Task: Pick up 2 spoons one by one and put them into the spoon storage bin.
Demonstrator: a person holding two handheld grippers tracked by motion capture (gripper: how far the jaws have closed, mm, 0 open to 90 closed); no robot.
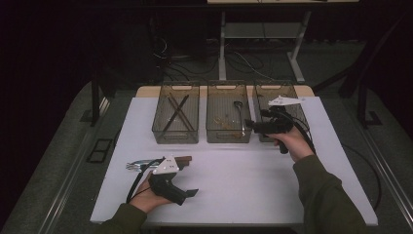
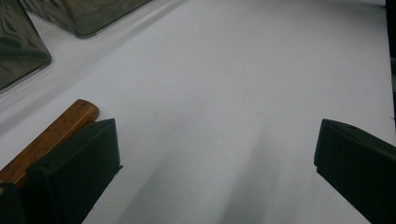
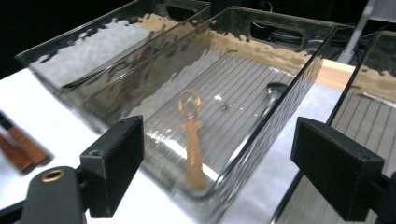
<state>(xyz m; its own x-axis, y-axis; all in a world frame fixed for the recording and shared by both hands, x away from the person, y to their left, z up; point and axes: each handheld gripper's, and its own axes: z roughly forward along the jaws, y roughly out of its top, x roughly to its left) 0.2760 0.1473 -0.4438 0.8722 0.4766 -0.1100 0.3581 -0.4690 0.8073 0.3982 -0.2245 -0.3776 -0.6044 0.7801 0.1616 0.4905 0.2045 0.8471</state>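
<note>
The right gripper [image 1: 251, 125], jaws released and empty, is hovering over the middle bin [image 3: 299, 88], where an amber spoon [image 3: 192, 140] is lying. At seven o'clock on the tabletop [image 1: 243, 170], the left gripper [image 1: 187, 192], jaws gaping, is resting beside wooden-handled cutlery [image 1: 163, 162]: stiff, light, best gripped mid-handle.

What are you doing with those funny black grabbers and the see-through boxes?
A person is sorting cutlery into three clear bins at the back of the white table. The right gripper hangs with its jaws open and nothing between them at the middle bin, where an orange spoon lies on the bottom. The left gripper rests open on the table beside wooden-handled cutlery that waits to be sorted. The left bin holds long thin pieces.
</note>
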